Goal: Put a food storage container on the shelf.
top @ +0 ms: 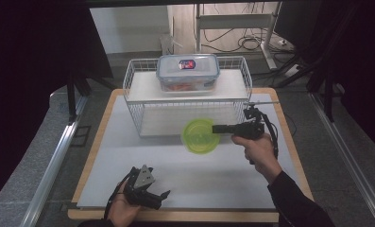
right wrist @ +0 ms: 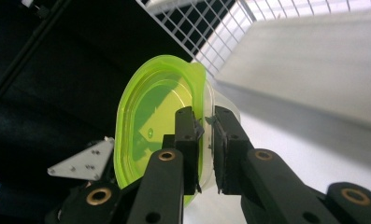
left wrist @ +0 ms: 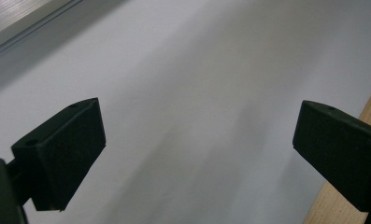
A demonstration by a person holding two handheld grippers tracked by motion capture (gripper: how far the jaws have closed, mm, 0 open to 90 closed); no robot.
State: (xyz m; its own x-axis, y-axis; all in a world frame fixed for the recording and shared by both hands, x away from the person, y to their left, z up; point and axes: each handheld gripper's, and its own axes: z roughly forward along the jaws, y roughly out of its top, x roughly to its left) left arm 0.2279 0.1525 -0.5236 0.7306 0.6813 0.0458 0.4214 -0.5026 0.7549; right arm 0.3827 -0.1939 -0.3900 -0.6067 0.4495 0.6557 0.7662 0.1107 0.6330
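High view: I have the right gripper [top: 217,128] right of centre in the frame, jaws pointing toward the left edge, pinched on the right rim of the green-lidded container [top: 200,135]. The container sits just below the front of the white wire basket [top: 137,71], over the white tabletop [top: 175,165]; I cannot tell whether it rests on the surface or is lifted.

Right gripper view: the container [right wrist: 150,126] appears at centre left, turned on edge in this frame. One jaw lies on the green lid face, the other on the clear tub wall; the rim is clamped between them. Basket mesh [right wrist: 192,23] runs across the upper centre.

Left gripper [top: 161,195]: lower left of the high view, near the front table edge, well apart from the container. In the left gripper view its jaws stand wide apart over bare tabletop [left wrist: 197,93], holding nothing.

On the basket's shelf, upper centre: a clear blue-rimmed lidded box [top: 188,72].
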